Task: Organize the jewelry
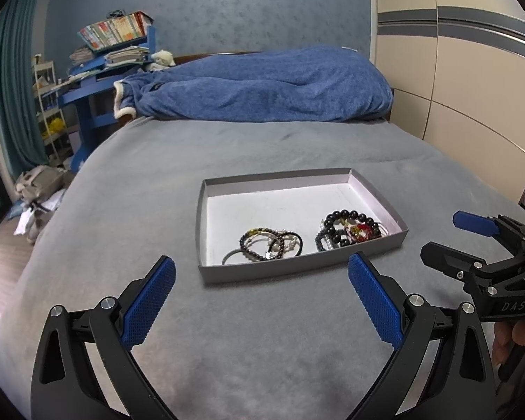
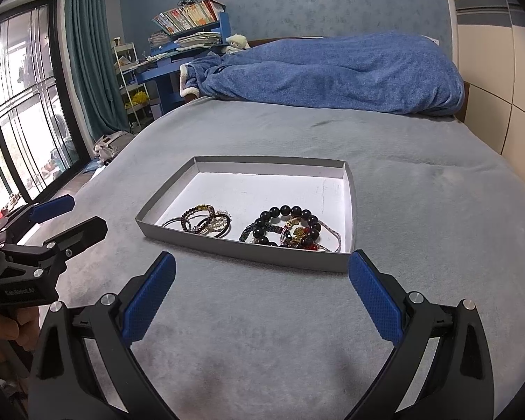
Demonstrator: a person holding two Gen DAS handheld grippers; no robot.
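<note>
A shallow grey box tray (image 1: 206,224) (image 2: 248,162) with a white floor lies on the grey bed. It holds two heaps of bracelets: thin bangles and beaded loops on the left (image 1: 266,245) (image 2: 201,222), and a chunky black-bead bracelet with red and gold pieces on the right (image 1: 350,229) (image 2: 290,227). My left gripper (image 1: 262,276) is open and empty, just short of the tray's near wall. My right gripper (image 2: 262,276) is open and empty, near the tray's front right corner. Each gripper shows in the other's view: the right (image 1: 448,241), the left (image 2: 77,217).
The grey bedspread (image 1: 262,332) stretches all around the tray. A rolled blue blanket (image 1: 262,87) lies at the head of the bed. A blue desk with books (image 1: 112,45) and a window with a teal curtain (image 2: 87,52) are on the left. A cream wardrobe (image 1: 455,70) is on the right.
</note>
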